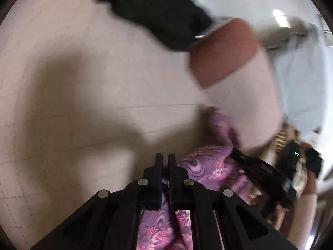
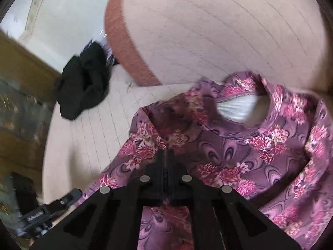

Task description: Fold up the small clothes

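A pale cushioned surface [image 2: 208, 31] with faint stitched grid lines fills both views, edged by a rust-coloured woven band [image 2: 122, 48]. On it lies the floral garment [image 2: 260, 145], soft purple knit printed with pink blossoms and dark swirls, its round ribbed neckline open on the far side. A crumpled black cloth [image 2: 83, 83] sits well apart at the far left. The right gripper [image 2: 165, 156] has its jaws pinched together on a near fold of the garment. The left gripper [image 1: 164, 160] clamps the garment's left edge, jaws nearly touching.
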`<state>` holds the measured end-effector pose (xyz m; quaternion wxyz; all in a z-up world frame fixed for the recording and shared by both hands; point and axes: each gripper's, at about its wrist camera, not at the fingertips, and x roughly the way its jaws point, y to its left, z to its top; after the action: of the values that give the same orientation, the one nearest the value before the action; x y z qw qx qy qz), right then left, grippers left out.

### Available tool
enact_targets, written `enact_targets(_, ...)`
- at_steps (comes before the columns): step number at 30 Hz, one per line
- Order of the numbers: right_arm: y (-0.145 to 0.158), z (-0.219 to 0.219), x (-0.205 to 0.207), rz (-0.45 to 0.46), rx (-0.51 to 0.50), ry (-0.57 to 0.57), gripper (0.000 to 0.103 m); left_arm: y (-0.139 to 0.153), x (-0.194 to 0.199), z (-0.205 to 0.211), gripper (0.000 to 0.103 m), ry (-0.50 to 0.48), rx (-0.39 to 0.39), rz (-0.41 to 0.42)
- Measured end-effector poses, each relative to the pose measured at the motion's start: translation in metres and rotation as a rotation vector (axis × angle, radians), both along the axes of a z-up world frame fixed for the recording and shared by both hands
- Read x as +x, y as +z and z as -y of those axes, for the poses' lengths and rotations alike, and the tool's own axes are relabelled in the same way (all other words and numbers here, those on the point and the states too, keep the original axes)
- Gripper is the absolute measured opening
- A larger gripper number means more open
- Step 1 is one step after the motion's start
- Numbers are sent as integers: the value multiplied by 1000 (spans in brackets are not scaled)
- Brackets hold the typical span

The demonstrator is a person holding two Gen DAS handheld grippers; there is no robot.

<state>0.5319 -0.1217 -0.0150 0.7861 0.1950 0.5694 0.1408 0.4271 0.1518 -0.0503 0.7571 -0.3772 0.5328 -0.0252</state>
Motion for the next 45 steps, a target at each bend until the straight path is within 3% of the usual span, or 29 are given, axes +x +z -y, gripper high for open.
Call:
enact_targets(2, -18, -10, 3, -37, -52, 37, 2, -19, -2, -3, 3, 16, 12, -37)
enact_targets(4, -35, -16, 5, -65, -156, 65, 3, -20, -6, -11, 3, 44, -19, -33)
enact_targets(5, -34, -11, 5, -68, -134, 57, 3, -10, -11, -20, 1, 109, 75, -57)
enact_targets(7, -10, 12, -2, -13, -96, -16, 11, 10, -20, -32, 7, 166, 113, -14)
enact_targets(8, 7, 22, -10, 37, -80, -35, 29, 17, -23, -34, 25, 173, 103, -10)
enact_targets(9, 30, 36, -27, 94, -44, -45, 63, 26, -26, -35, 51, 174, 100, -6)
enact_targets(10, 44, 44, -41, 122, -12, -47, 75, 39, -30, -31, 59, 161, 105, 12)
enact_targets(11, 64, 54, -64, 163, 29, -37, 79, 60, -37, -21, 64, 118, 124, 54)
enact_targets(13, 92, 64, -107, 205, 31, 5, 79, 92, -52, 3, 66, 18, 196, 111)
enact_targets(15, 111, 78, -159, 243, 6, -2, 80, 122, -86, 38, 81, -136, 322, 190)
enact_targets(17, 116, 98, -214, 236, 29, -46, 80, 138, -146, 69, 84, -267, 482, 258)
enact_targets(19, 118, 119, -262, 233, 43, -128, 80, 137, -193, 78, 84, -315, 577, 280)
enact_targets(21, 128, 127, -317, 270, -95, -222, 80, 127, -249, 93, 84, -362, 656, 301)
enact_targets(24, 137, 124, -387, 334, -200, -307, 81, 121, -303, 109, 85, -349, 718, 356)
enact_targets(29, 130, 114, -455, 368, -324, -373, 82, 127, -350, 149, 85, -384, 764, 426)
enact_targets(32, 131, 110, -476, 375, -319, -382, 82, 143, -370, 162, 85, -405, 790, 478)
enact_targets(34, 134, 100, -485, 397, -338, -386, 82, 153, -381, 162, 88, -406, 782, 510)
enact_targets(36, 138, 94, -498, 427, -354, -390, 82, 157, -390, 160, 100, -396, 767, 540)
enact_targets(45, 130, 88, -534, 421, -387, -410, 83, 141, -394, 146, 100, -371, 699, 554)
